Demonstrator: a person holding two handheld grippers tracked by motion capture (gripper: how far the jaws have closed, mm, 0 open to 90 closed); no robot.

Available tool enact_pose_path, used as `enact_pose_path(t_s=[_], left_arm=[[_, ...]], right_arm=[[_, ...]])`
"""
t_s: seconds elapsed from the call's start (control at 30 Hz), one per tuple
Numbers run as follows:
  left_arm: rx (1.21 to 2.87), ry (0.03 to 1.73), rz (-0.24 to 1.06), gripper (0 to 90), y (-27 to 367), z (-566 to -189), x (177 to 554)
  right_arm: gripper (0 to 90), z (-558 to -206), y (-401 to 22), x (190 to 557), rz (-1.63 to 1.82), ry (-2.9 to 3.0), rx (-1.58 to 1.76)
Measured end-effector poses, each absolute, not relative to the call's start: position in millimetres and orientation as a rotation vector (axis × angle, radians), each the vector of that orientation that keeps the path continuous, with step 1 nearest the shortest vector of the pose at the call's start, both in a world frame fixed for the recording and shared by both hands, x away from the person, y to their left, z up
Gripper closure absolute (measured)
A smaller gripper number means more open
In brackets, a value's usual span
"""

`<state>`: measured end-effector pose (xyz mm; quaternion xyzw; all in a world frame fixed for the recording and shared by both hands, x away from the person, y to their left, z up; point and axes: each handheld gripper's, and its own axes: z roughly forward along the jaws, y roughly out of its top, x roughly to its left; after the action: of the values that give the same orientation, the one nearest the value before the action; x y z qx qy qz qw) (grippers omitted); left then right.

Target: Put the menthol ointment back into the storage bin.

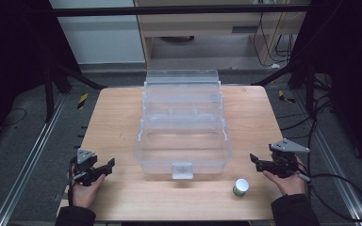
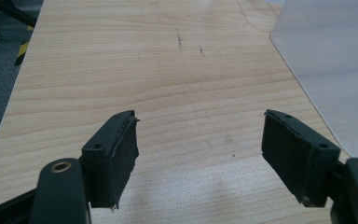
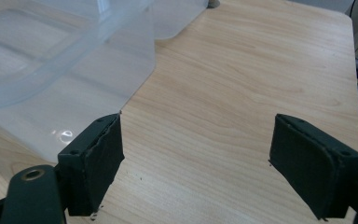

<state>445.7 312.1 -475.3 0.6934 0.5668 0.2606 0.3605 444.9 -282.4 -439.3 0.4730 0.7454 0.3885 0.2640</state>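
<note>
Clear plastic box [image 1: 183, 134] at tabletop [image 1: 118, 122] centre. Left gripper [image 1: 107, 165] left of box, right gripper [image 1: 256, 161] right of it; both wide open, empty. Small white jar [image 1: 240, 187] in front of box, near right gripper.

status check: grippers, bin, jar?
Left gripper and right gripper open, empty, flanking the clear bin. Bin open on the table. Small white-lidded jar upright near right gripper, unobstructed.

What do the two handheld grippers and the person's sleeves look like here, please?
Both the left gripper and the right gripper are black, each topped by a grey three-cornered plate. Each has two blocky black jaws faced with flat dark pads, and a round brass-coloured fitting at the jaw's base. A dark cable trails from the right gripper. The person wears dark sleeves.
</note>
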Motion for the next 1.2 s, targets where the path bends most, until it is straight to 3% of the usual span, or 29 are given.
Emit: enact_pose_path(t_s=[0.53,0.77,0.87,1.2], left_arm=[[1.783,1.451,0.679,27.9,312.9,-473.3,445.2],[1.793,1.45,0.67,29.4,312.1,-474.1,445.6],[1.792,1.449,0.668,29.6,312.1,-474.1,445.6],[1.804,1.447,0.656,29.6,311.5,-475.0,446.4]], right_arm=[[16.2,-423.9,-274.6,453.7,1.051,2.044,1.235],[18.9,-412.6,-273.2,450.4,1.056,2.086,1.208],[24.4,-401.3,-268.0,449.4,1.008,2.181,1.137],[26.2,-383.9,-253.3,446.1,0.873,2.431,1.0]])
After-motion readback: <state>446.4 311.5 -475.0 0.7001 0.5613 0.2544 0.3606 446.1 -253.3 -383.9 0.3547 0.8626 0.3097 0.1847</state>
